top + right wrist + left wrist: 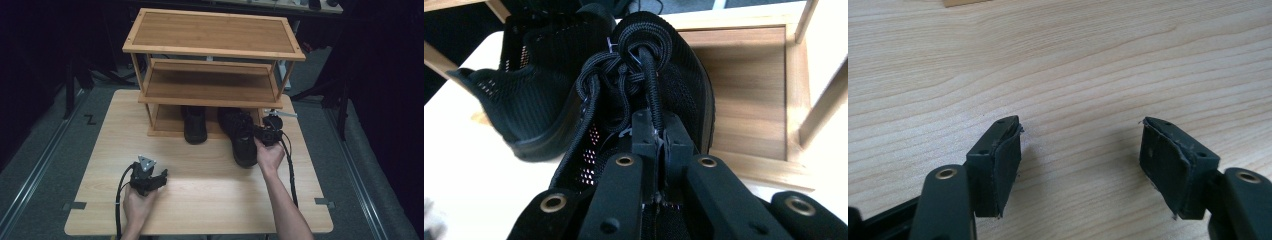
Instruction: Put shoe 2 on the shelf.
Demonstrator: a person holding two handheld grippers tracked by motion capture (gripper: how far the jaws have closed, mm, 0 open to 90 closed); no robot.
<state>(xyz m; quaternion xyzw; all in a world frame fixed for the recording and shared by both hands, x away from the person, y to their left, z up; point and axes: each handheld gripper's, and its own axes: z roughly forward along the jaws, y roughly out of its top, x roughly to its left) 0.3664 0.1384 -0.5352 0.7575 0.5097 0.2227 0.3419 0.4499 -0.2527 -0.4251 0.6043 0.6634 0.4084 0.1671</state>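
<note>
Two black mesh shoes stand at the foot of a wooden shoe rack (210,35). The left shoe (195,125) is tucked half into the bottom tier. The right shoe (242,137) juts out toward me on the table. My right gripper (262,134) sits at that shoe's right side. In the right gripper view its jaws (660,135) are shut on a black lace (651,85) that runs up to the knot, with the other shoe (534,75) beyond at the left. My left gripper (162,177) rests low over the table, open (1080,145), nothing between its pads.
The light wooden table (200,200) carries the rack at its far edge. The rack's bottom shelf (749,90) lies right of the held shoe, with an upright post beside it. Dark floor and metal rails surround the table.
</note>
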